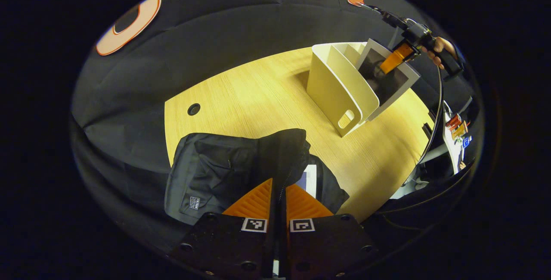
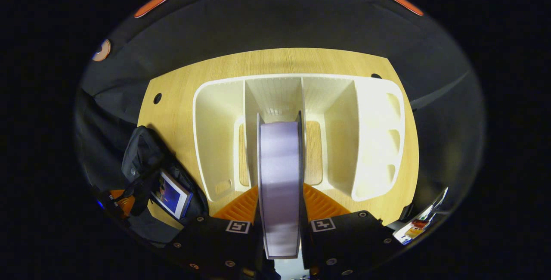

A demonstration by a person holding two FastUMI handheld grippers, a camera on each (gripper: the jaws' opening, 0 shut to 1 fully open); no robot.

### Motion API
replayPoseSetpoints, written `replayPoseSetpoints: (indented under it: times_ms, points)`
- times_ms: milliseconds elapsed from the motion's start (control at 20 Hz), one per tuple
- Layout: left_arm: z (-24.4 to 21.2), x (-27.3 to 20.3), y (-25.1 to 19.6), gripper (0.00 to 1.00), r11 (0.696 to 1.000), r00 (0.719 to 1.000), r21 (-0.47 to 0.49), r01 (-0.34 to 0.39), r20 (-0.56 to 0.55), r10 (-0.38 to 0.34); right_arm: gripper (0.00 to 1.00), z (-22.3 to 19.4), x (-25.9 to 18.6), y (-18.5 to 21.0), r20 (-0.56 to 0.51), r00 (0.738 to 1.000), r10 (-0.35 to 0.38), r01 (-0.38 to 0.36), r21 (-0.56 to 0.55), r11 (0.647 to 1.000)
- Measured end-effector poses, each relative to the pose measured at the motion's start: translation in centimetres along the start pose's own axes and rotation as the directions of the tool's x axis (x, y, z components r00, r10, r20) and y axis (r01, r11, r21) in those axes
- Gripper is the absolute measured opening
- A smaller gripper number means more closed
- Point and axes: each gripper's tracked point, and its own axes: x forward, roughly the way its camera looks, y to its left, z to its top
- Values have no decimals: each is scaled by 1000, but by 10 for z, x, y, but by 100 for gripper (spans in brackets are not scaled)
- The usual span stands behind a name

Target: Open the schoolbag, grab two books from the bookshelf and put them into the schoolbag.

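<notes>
I can't read any text here: the small white label (image 1: 194,203) sewn on the schoolbag (image 1: 224,168) is too blurred to read.

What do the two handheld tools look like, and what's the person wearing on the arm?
Each tool, left and right, has a black bolted body with two square black-and-white markers and ridged fingers. A black cable trails from the right one. The hand holding it emerges from a dark sleeve.

My left gripper view sits low and close over the schoolbag (image 1: 224,172), facing across the table (image 1: 258,94). My right gripper view looks down into the bookshelf (image 2: 297,94). Both share all three.
</notes>
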Motion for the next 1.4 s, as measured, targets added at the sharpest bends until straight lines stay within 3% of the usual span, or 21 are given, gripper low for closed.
replayPoseSetpoints:
  times_ms: [550,850,1100,1400]
  points:
    - [-2,-2,5,5,989,995,121,86,35,-91,35,-131,-65,23,66,997,39,-52,200,978]
    - [-4,-6,8,5,977,991,177,118,43,-128,35,-183,-88,59,138,982,132,-171,325,930]
    - [-4,-14,15,5,973,988,190,129,62,-143,35,-197,-91,120,244,924,296,-372,382,846]
    - [-1,-21,17,5,969,985,208,131,80,-151,34,-192,-59,193,317,838,444,-542,386,747]
